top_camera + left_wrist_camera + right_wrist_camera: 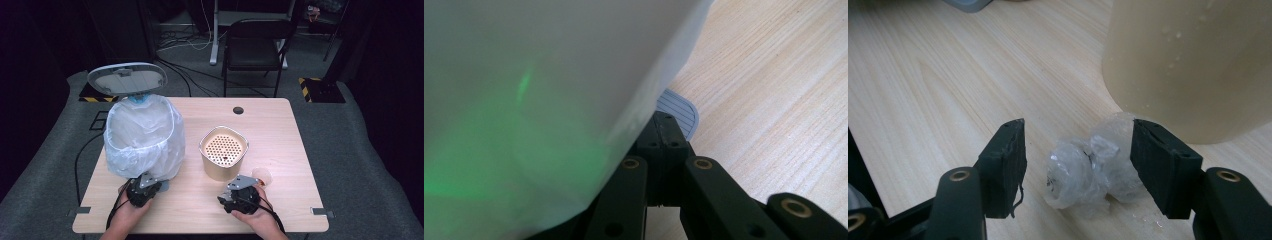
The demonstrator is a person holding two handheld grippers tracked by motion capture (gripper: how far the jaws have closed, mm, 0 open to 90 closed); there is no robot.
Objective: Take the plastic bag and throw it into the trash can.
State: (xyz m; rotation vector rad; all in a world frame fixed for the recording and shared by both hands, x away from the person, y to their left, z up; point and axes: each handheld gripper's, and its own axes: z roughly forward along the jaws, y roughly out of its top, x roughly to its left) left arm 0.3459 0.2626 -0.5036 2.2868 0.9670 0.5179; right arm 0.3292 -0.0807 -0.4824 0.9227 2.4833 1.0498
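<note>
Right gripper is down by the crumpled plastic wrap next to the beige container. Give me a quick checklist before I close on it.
1. Crumpled plastic wrap lies between the right gripper jaws: ok.
2. Jaws open wide enough; left pad has a gap, right pad looks close to or touching the wrap: ok.
3. Beige container clear of the right jaw: cannot tell, it stands very close behind.
4. Left gripper shut by the pedal at the foot of the bag-lined bin: ok.
5. Bin lid raised: ok.
6. Wrap flat on table: ok.
</note>
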